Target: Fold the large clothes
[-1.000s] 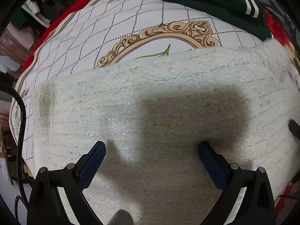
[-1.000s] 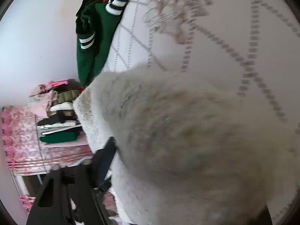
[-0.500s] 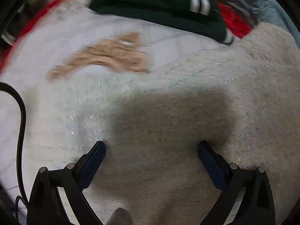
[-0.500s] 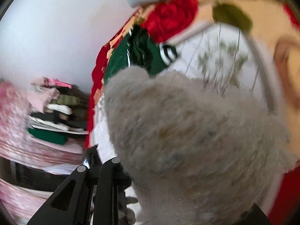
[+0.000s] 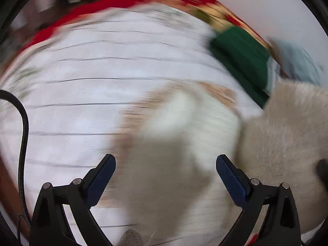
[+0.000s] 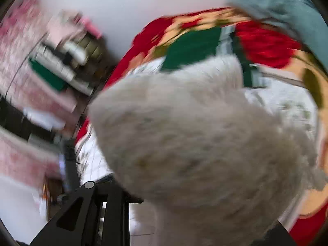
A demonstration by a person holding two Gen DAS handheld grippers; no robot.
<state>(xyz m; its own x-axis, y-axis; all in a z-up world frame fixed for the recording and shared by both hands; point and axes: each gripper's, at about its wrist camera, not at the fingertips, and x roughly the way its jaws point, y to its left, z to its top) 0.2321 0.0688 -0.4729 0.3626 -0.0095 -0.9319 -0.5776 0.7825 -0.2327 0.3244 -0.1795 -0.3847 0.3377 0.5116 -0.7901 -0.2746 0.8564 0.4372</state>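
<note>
1. You are in a home bedroom: a bed (image 5: 86, 86) with a white patterned, red-edged bedspread fills the left wrist view.
2. Stacked folded clothes (image 6: 67, 61) sit at upper left of the right wrist view.

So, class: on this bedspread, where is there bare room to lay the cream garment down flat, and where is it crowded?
Free: the white gridded bedspread between its red border and the cream garment. Crowded: the far corner, where the green garment and a pale blue one lie.

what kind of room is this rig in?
Most likely a bedroom. The work surface looks like a bed with a white grid-patterned bedspread edged in red, and a stack of folded clothes sits against a plain wall.
</note>
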